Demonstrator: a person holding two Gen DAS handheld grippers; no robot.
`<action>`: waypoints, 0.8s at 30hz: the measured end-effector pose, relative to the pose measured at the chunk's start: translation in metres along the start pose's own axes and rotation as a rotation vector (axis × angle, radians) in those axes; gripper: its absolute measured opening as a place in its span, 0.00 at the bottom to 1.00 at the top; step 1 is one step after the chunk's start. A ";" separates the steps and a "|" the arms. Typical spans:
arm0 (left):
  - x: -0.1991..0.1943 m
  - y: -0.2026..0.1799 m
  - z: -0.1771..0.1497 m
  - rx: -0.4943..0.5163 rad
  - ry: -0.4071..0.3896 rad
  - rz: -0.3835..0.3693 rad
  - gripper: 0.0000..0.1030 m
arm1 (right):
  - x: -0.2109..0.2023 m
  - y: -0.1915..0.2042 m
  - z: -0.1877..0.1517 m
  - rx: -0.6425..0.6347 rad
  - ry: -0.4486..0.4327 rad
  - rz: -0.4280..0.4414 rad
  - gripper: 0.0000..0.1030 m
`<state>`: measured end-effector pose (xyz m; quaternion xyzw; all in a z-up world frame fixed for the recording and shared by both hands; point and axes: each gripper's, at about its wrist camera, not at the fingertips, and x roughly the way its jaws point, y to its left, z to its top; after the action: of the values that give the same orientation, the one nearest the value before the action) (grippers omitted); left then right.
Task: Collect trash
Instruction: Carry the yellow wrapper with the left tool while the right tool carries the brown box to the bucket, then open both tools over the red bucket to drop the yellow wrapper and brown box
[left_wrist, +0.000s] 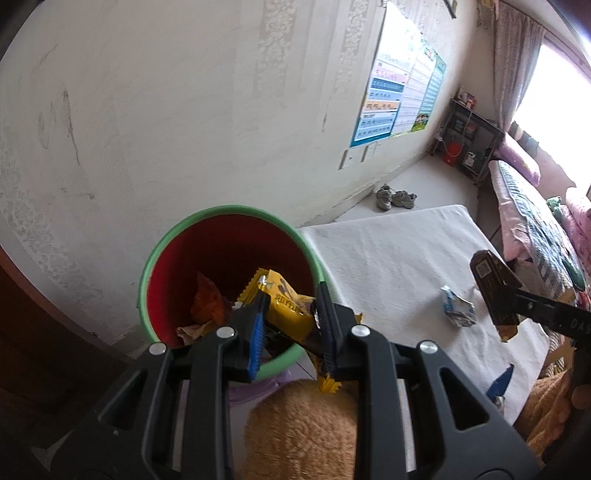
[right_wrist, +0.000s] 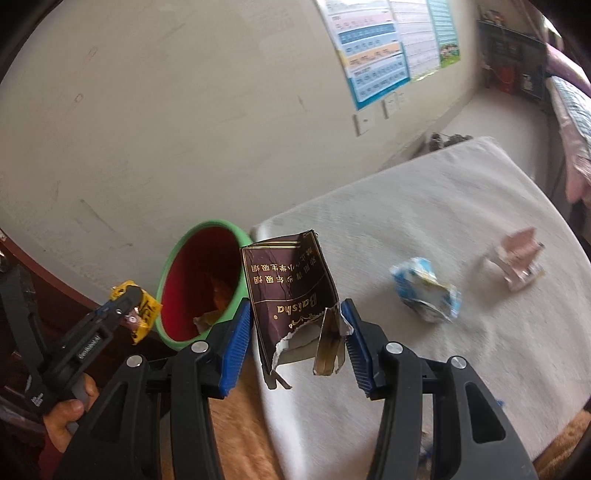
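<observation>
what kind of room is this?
Likely a lived-in bedroom: a bed with pink bedding, learning posters on the wall, shoes on the floor by it.

Each claw (left_wrist: 291, 317) has black plastic arms, silver screws and blue ribbed pads (right_wrist: 234, 350).

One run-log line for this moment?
left gripper: holds yellow wrapper over bin | right gripper: holds torn brown pack | table: two pieces left
</observation>
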<state>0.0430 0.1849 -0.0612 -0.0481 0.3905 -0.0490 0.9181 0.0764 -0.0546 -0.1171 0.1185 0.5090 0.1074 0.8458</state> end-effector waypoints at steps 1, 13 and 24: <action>0.001 0.004 0.001 -0.004 0.001 0.005 0.24 | 0.006 0.006 0.004 -0.012 0.006 0.008 0.46; 0.020 0.043 0.006 -0.073 0.026 0.050 0.24 | 0.051 0.067 0.029 -0.120 0.051 0.081 0.47; 0.039 0.062 0.003 -0.095 0.072 0.071 0.24 | 0.089 0.098 0.036 -0.168 0.113 0.100 0.47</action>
<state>0.0753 0.2416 -0.0948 -0.0759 0.4266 0.0005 0.9013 0.1436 0.0622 -0.1448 0.0664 0.5386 0.1981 0.8162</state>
